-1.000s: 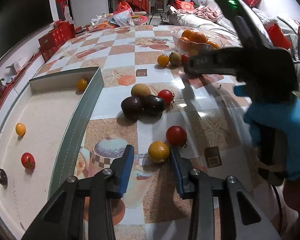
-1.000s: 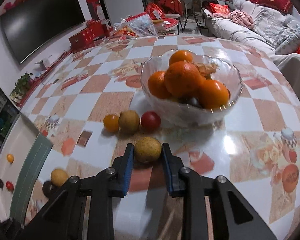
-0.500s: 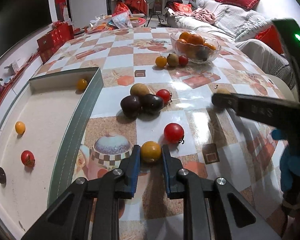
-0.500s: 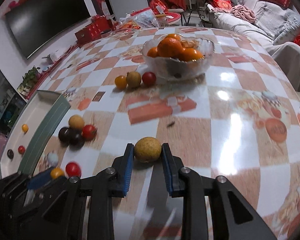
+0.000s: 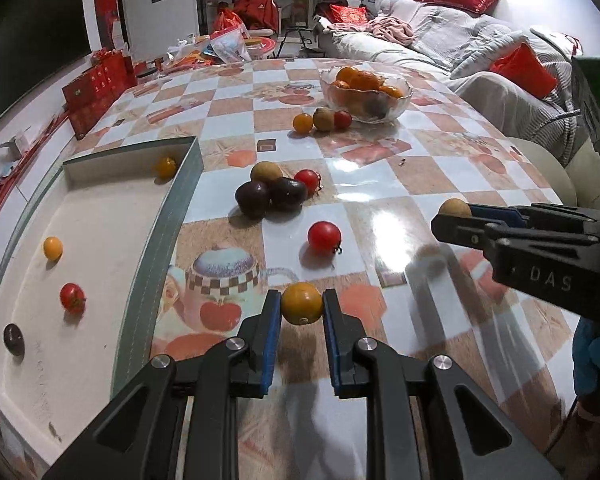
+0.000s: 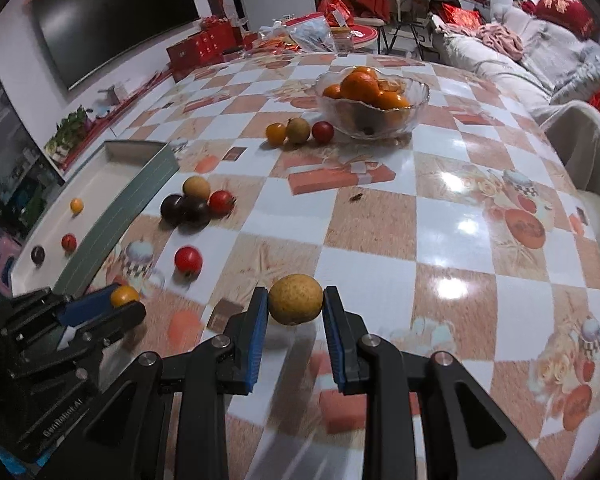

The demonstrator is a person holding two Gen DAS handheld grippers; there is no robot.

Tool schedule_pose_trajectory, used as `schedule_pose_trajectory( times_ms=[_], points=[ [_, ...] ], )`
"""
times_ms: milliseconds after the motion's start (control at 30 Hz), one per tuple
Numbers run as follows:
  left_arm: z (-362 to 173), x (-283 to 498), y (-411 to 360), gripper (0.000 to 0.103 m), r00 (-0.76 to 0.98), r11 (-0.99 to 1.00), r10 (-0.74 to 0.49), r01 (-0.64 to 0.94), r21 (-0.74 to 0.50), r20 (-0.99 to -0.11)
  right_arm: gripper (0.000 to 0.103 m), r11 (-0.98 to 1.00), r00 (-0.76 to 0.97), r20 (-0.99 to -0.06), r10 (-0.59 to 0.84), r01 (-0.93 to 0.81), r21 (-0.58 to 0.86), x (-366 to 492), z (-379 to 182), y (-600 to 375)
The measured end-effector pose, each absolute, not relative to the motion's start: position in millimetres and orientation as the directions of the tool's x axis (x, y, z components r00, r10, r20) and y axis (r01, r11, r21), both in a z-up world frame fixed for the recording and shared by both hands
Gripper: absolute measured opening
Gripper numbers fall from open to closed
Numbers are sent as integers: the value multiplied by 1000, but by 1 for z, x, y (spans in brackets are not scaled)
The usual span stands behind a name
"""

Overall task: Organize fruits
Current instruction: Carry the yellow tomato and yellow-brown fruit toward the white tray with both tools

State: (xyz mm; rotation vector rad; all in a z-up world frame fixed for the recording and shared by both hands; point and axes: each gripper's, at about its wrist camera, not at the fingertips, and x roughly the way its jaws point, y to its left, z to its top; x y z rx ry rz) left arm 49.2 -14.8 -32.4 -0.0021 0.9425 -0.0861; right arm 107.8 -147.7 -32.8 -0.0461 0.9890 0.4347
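Carry step, both loaded. Left tongs [image 5: 301, 309] clenched on yellow tomato [image 5: 301, 303], lifted near the worktop's front edge. Right tongs [image 6: 295, 307] grasping tan fruit [image 6: 296, 299]. Next, likely: swing each over tray [image 5: 182, 196] at left edge, release gently. Loose fruit beyond; glass bowl [image 6: 418, 98] farthest.

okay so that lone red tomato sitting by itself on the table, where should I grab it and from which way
Pinch the lone red tomato across its round middle, coming from above. Its stem points sideways near the table, so keep the fingers off that end. Nothing touches it.
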Motion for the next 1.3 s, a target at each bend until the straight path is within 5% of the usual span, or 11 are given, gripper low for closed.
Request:
schedule_pose_trajectory(
  times_ms=[1300],
  points=[
    [13, -22, 94, 22, 673, 997, -1, -58, -55, -740, 30, 826, 485, -795, 364, -563, 35, 35, 18, -29]
  ],
)
